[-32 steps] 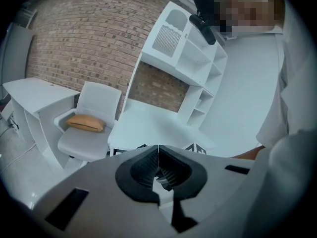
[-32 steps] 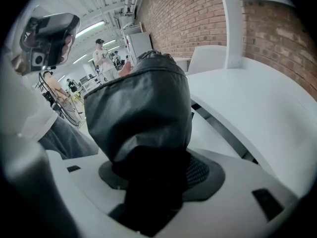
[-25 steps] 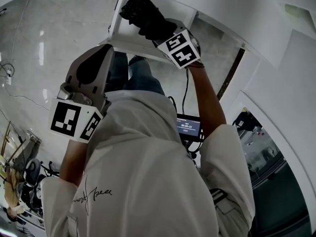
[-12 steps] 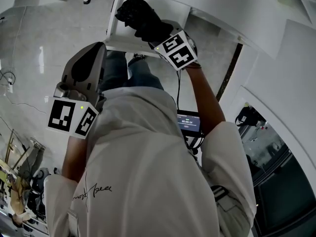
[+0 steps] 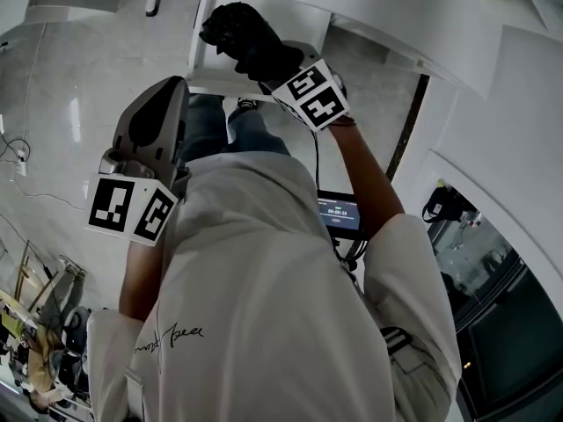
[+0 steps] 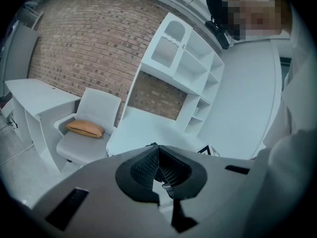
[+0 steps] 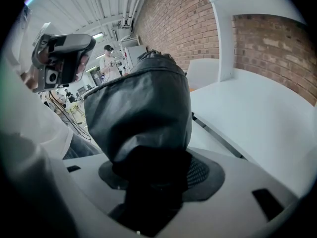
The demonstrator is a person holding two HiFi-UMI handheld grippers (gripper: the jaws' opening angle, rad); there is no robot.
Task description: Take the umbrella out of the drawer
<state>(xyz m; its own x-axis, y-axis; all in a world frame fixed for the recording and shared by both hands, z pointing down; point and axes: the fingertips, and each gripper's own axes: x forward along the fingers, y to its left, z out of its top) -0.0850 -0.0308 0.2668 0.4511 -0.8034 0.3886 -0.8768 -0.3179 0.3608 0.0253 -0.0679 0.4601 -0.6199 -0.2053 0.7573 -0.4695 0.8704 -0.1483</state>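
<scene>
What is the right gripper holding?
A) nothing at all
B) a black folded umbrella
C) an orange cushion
B: in the right gripper view, the right gripper has its jaws closed on the black folded umbrella, which sticks out in front of it.

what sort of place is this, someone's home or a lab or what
Probably a mock room set up in a lab or workshop. There is a brick wall, a white shelf unit and a cushioned chair, yet the right gripper view shows strip lights and a person standing among equipment beyond.
</scene>
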